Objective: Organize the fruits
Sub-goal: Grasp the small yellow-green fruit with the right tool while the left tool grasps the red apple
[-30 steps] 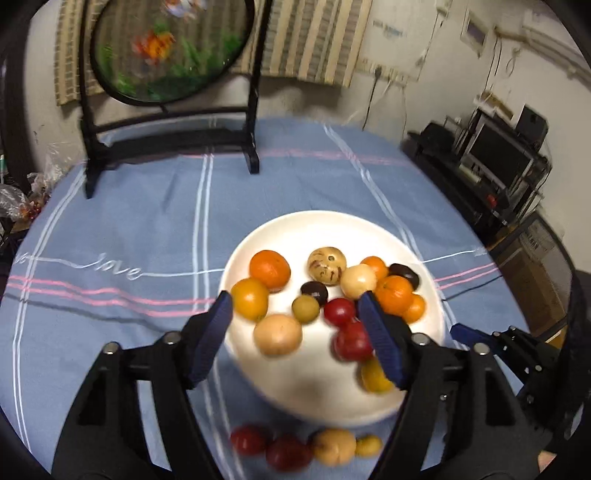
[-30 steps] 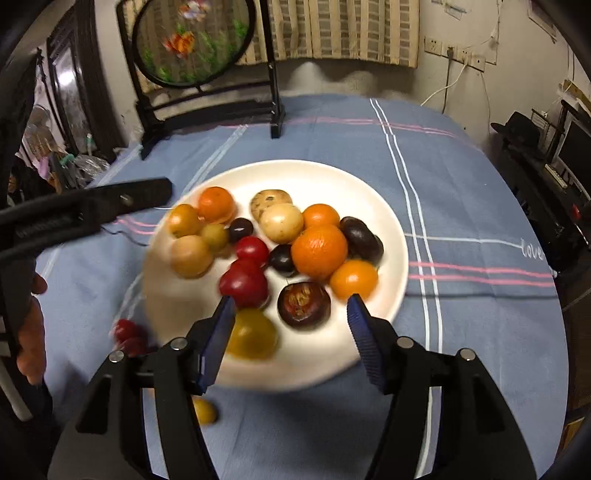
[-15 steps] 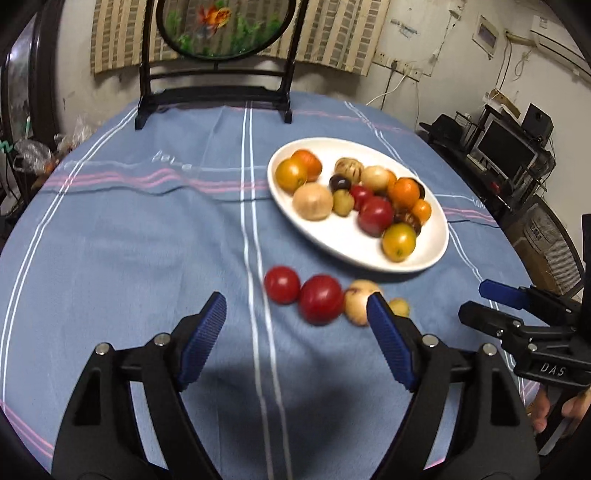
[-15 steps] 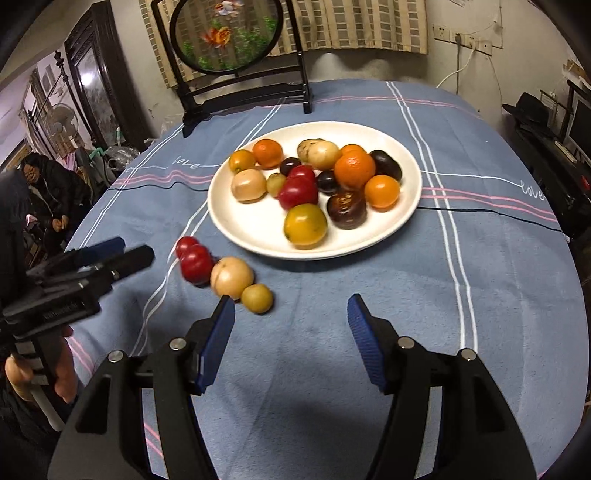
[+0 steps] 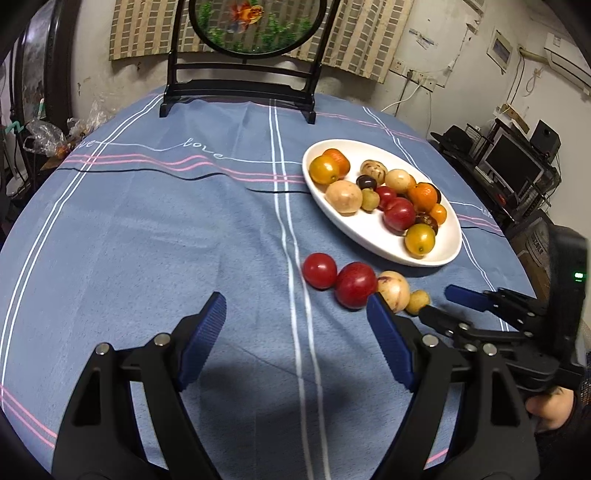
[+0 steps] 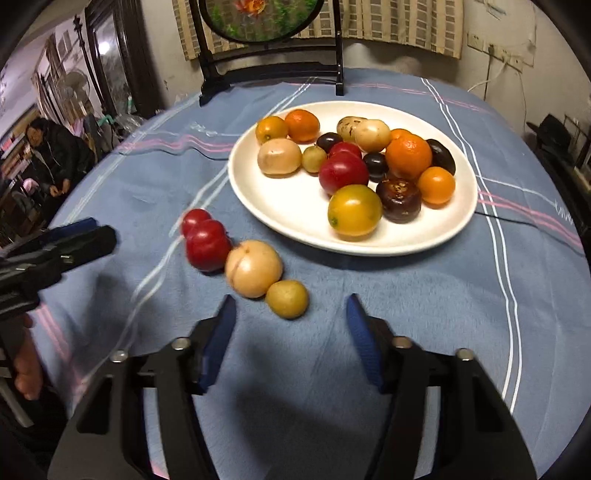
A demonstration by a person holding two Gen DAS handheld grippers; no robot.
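Observation:
A white plate [image 5: 376, 238] [image 6: 280, 206] holds several fruits, red, orange, yellow, tan and dark. In front of it a row lies on the blue cloth: a red fruit [image 5: 319, 270] [image 6: 195, 220], a larger red fruit [image 5: 355, 284] [image 6: 207, 245], a tan peach [image 5: 393, 290] [image 6: 253, 268] and a small yellow-green fruit [image 5: 417, 301] [image 6: 287, 299]. My left gripper [image 5: 295, 339] is open and empty, short of the row. My right gripper [image 6: 288, 343] is open and empty, just before the small yellow-green fruit; it also shows in the left wrist view [image 5: 472, 306].
A black stand with a round fish panel [image 5: 255, 22] [image 6: 266, 18] stands at the table's far edge. The blue striped cloth [image 5: 147, 229] covers the round table. Shelves with monitors [image 5: 513, 166] stand at the right. A seated person [image 6: 51, 155] is off the left edge.
Both grippers have pulled back from over the plate toward the table's near edge. The right gripper has then come closer to the row of loose fruits. Both stayed open.

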